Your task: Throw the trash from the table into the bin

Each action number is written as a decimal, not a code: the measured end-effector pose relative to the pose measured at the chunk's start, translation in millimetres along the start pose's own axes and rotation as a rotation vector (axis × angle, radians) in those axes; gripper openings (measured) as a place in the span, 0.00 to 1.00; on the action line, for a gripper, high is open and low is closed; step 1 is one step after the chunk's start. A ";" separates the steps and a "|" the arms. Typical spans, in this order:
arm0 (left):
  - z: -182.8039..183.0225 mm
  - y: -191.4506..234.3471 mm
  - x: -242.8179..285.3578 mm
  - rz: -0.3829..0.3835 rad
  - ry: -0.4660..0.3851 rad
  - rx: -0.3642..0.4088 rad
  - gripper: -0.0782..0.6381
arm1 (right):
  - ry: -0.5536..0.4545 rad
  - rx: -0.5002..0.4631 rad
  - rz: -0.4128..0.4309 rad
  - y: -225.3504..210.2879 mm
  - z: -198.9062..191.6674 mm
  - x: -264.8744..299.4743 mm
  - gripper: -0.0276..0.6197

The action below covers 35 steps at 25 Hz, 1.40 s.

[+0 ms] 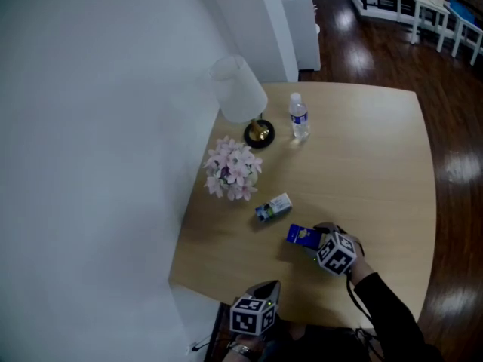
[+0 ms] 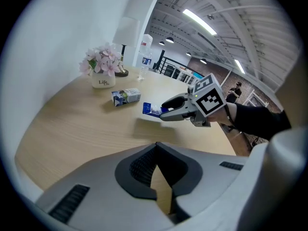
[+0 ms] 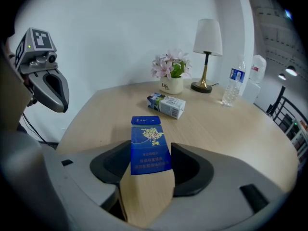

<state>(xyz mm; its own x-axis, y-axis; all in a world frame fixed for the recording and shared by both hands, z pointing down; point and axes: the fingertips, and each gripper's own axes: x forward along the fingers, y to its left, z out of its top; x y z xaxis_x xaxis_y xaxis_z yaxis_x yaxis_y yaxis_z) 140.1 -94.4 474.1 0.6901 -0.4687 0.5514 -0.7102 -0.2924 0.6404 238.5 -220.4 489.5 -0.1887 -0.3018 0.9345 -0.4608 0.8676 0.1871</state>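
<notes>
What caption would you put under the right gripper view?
Right claw clamped on a blue box over the wooden table, small carton behind.

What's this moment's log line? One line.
right gripper: shut on blue pack, above table | left gripper: shut, empty | carton: on table

Head overhead, gripper views low, table [image 1: 377, 172] shared

Matt wood table [image 1: 377, 164], glossy card packet [image 3: 150, 146]
</notes>
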 end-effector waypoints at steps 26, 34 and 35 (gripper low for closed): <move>-154.9 67.1 -117.8 0.125 -0.116 -0.221 0.11 | -0.053 -0.066 0.201 243.8 32.7 -24.0 0.45; -224.4 115.2 -159.5 0.206 -0.148 -0.381 0.11 | -0.011 -0.181 0.335 342.5 55.1 14.2 0.45; -234.3 121.7 -164.7 0.216 -0.153 -0.403 0.11 | -0.002 -0.201 0.348 355.0 56.7 19.6 0.45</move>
<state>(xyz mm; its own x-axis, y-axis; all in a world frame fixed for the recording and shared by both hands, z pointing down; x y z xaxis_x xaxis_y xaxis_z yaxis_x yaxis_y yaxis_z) -27.4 142.5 586.4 0.4829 -0.6089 0.6293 -0.7042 0.1572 0.6924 22.1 59.2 557.0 -0.3053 0.0233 0.9520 -0.1901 0.9781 -0.0849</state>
